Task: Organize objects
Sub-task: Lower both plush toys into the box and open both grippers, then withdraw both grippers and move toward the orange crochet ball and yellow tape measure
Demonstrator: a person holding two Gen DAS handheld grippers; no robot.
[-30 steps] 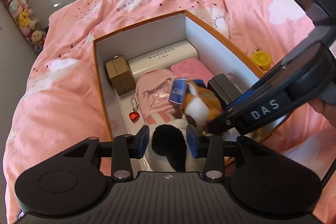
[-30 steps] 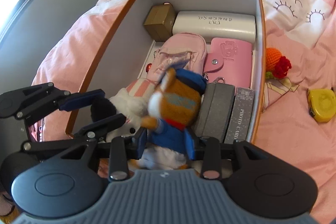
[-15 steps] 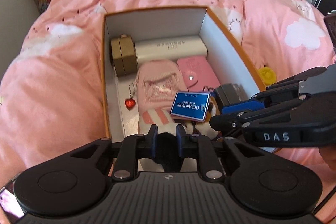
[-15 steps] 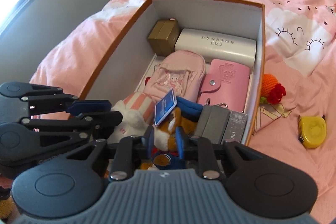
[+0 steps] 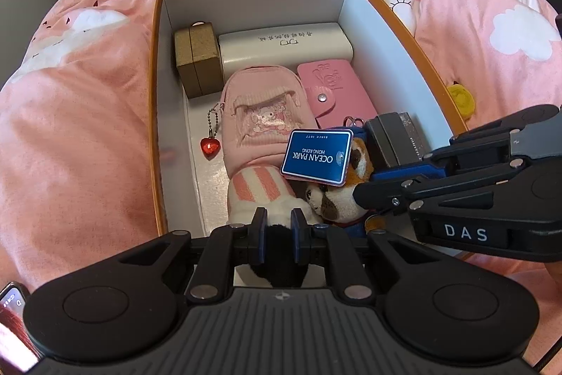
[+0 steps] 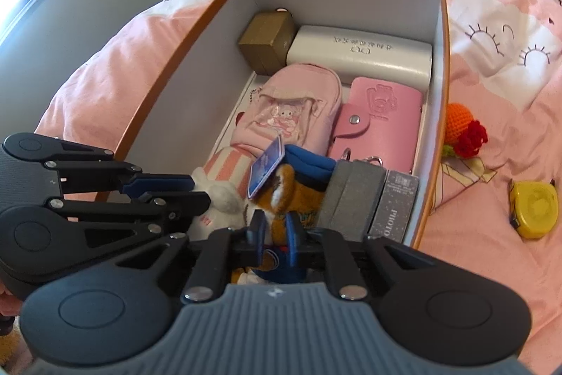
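Inside orange-rimmed white cardboard box point(image 5: 393, 23): my left gripper point(image 5: 278, 231) pinches black-and-white plush toy point(image 5: 281, 266); my right gripper point(image 6: 275, 234) just closed, clamps orange fox plush in blue outfit point(image 6: 295, 199).

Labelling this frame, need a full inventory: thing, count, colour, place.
box: 1, orange outside and white inside, on pink duvet
gold box: 1, far left corner
glasses case: 1, white, far wall
mini backpack: 1, pink, middle
heart charm: 1, red, on its chain
card holder: 1, pink, right of backpack
grey boxes: 2, near right
white plush: 1, in left hand-held gripper
orange plush: 1, blue tag, in right hand-held gripper
tape measure: 1, yellow, duvet
crochet toy: 1, orange-red, duvet
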